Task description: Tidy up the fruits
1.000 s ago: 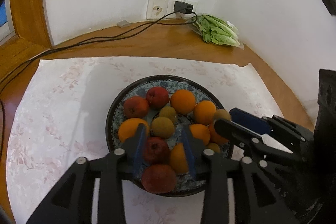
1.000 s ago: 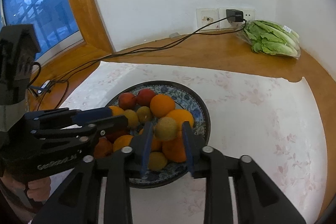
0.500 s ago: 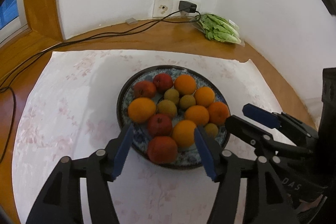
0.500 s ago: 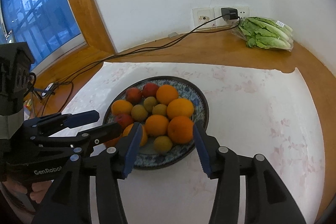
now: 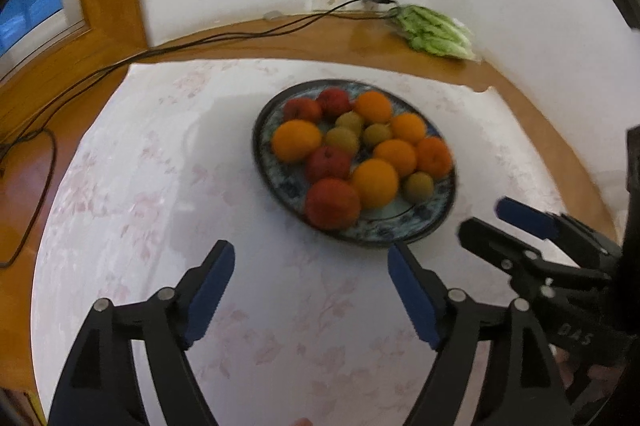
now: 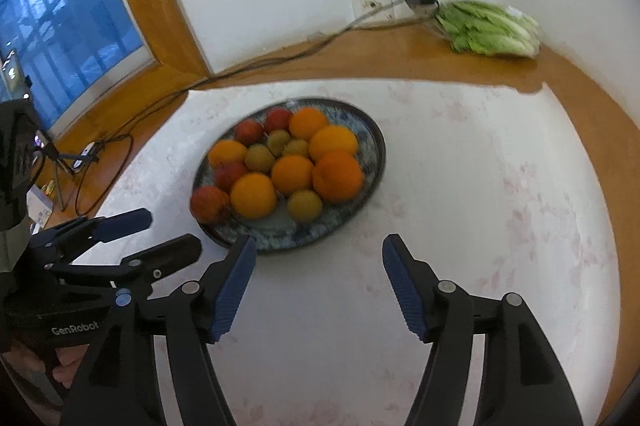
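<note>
Plate (image 5: 420, 226): sits on the white cloth (image 5: 160, 186), full of fruit.
Fruit: oranges (image 5: 375, 183), red apples (image 5: 332, 203) and small green-yellow fruits (image 5: 418, 187) lie close together on the plate.
Left gripper (image 5: 310, 258): its jaws have just been opening and now stand wide apart. Nothing is between them. It is just in front of the plate.
Right gripper (image 6: 318, 256): its jaws have just been opening too. They hold nothing. It is near the plate's front rim.
Lettuce (image 6: 488, 30): a bag by the wall, well apart from the plate.

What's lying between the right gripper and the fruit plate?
Nothing: only bare floral cloth separates the right gripper from the plate, as the right wrist view shows.
</note>
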The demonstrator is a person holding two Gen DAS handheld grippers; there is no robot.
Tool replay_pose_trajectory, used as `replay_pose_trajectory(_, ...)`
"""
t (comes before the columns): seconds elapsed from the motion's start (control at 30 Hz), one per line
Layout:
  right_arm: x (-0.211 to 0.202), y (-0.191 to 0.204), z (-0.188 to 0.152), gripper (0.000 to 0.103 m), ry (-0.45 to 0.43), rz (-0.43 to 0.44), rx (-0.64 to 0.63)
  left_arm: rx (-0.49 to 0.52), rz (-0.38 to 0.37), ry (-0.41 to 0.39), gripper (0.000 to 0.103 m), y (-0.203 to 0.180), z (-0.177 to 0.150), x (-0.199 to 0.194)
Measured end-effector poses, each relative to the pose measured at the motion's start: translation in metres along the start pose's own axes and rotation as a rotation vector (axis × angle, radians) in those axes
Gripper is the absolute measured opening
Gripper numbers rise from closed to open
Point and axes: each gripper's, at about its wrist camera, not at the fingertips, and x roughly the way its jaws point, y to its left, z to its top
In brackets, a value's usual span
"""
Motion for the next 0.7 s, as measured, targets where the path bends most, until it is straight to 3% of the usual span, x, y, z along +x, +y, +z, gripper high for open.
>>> replay_pose_trajectory(0.1,0.005,-0.004,-0.007,0.068,0.020,-0.017,0.015,0.006,0.043,0.009,0.084,0.001,-0.004,0.006)
replay_pose_trajectory(0.3,0.016,-0.010,-0.017,0.068,0.059,-0.054,0.035,-0.007,0.059,0.044,0.084,0.002,-0.008,0.019)
replay_pose_trajectory(0.7,0.020,0.001,-0.024,0.069,0.021,-0.115,-0.023,0.012,0.076,0.050,0.084,-0.001,-0.011,0.025)
